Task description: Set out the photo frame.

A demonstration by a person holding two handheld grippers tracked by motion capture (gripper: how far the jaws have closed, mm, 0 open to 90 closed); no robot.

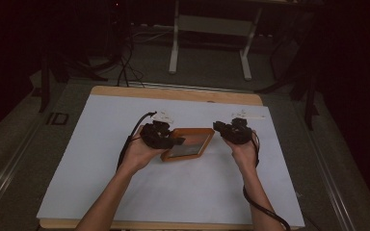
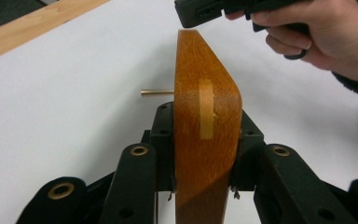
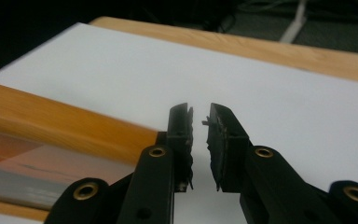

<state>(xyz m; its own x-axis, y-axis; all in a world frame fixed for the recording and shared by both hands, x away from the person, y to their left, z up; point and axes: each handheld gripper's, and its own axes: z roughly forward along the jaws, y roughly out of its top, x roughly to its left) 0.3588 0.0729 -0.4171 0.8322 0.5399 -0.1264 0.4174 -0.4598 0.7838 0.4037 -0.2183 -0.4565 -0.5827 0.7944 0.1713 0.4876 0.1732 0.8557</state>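
The picture frame (image 2: 208,130) is glossy orange-brown varnished wood, its pane seemingly glass. Matt white paper (image 1: 101,144) covers the pale wooden table (image 1: 173,92). Both grippers (image 2: 205,186) (image 3: 200,140) look matt black plastic with brass-coloured rivets.

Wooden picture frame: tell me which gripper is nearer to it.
Left. The left gripper is clamped on the picture frame's edge; the right gripper sits just beside its opposite side, jaws slightly apart, holding nothing.

Dim room (grey floor (image 1: 207,72)), white-legged desk (image 1: 212,24).

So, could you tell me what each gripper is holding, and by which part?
The left gripper clamps the wooden picture frame by its edge; the right gripper holds nothing.
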